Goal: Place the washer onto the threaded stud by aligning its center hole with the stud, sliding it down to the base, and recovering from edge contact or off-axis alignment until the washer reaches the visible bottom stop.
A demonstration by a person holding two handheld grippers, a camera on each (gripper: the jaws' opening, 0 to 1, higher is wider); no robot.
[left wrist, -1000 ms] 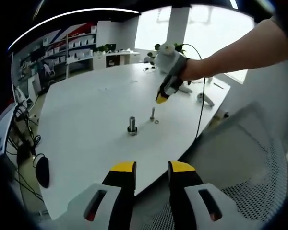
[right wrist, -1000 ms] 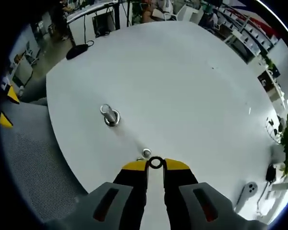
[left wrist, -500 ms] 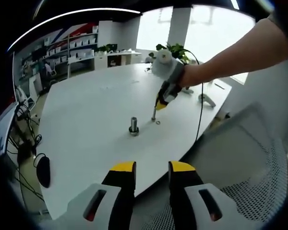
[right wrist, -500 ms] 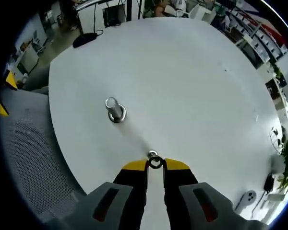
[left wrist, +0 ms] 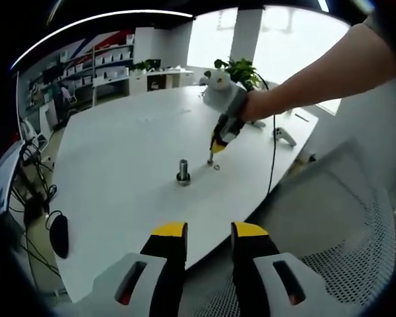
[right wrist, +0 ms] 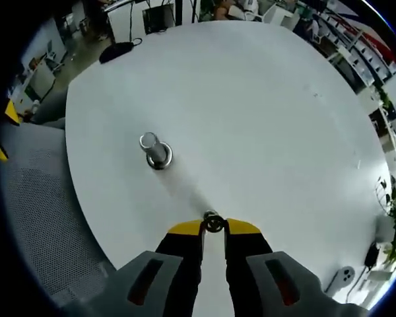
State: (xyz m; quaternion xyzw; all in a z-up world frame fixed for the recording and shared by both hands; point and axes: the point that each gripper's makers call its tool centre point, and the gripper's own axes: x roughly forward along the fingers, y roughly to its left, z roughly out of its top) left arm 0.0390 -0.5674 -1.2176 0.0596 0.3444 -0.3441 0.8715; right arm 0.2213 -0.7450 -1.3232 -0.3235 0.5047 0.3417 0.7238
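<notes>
My right gripper (right wrist: 213,228) is shut on a small dark washer (right wrist: 213,224), pinched between its yellow fingertips. The top of a thin upright stud (right wrist: 209,215) sits right at the washer's far edge, partly overlapping its hole. In the left gripper view, a person's hand holds the right gripper (left wrist: 217,143) just above that thin stud (left wrist: 210,159), and a loose ring (left wrist: 216,167) lies on the table (left wrist: 119,152) beside it. A thicker stud with a nut base (left wrist: 183,172) (right wrist: 154,150) stands to the left. My left gripper (left wrist: 208,232) hangs open off the table's edge, holding nothing.
A black mouse (left wrist: 57,236) lies near the table's left edge. A cable (left wrist: 275,152) and a white device (left wrist: 284,137) are at the far right corner. A grey mesh chair (left wrist: 343,244) (right wrist: 39,198) stands beside the table. Shelves and plants line the back.
The right gripper has carried the washer down and toward the thin stud; the stud's top now meets the washer's hole. The left gripper has stayed still.
</notes>
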